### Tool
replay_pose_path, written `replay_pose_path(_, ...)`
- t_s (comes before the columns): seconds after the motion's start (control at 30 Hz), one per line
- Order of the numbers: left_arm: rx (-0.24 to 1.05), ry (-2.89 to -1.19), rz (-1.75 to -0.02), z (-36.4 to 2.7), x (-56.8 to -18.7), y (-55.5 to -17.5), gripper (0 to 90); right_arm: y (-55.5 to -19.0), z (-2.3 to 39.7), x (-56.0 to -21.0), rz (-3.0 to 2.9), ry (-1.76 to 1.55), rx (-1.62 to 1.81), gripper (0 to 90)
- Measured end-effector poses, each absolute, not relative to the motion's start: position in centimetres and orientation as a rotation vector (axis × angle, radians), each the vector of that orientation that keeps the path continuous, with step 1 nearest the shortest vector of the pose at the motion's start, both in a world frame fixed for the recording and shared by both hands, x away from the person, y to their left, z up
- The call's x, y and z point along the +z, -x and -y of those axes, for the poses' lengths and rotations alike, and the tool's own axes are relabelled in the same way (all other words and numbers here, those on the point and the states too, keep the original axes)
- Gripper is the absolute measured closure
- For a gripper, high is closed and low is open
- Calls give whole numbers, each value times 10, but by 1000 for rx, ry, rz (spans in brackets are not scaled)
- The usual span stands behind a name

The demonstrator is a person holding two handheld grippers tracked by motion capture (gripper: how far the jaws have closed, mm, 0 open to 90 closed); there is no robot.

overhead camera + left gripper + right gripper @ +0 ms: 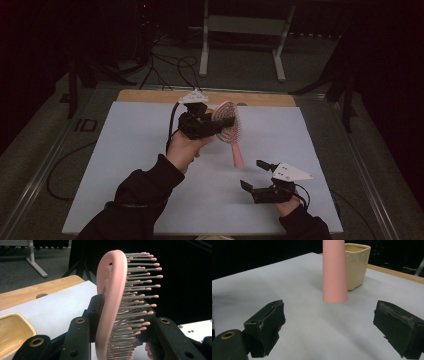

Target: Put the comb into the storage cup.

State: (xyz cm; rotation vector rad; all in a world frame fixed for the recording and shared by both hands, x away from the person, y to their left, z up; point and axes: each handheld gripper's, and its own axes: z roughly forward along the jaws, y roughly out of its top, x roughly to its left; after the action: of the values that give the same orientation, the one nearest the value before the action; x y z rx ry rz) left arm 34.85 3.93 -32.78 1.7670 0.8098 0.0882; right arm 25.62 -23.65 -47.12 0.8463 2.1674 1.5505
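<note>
Pink hairbrush (pixel 227 122) clamped by head in left gripper (pixel 210 124), lifted off white mat (pixel 125 150), handle hanging down. Right gripper (pixel 252 175) wide open, empty, low near handle tip. Cream pot (pixel 357 262) nearby; placement likely still pending.

Pink hairbrush (pixel 227 125) held aloft by its head, handle hanging down.
</note>
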Motion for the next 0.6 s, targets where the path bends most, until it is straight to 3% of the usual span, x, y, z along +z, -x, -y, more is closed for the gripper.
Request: replay_pose_path(0.6, 111, -1750, -803, -62, -325, -358, 658, -248, 241, -472, -2173, -825, 1536, 96)
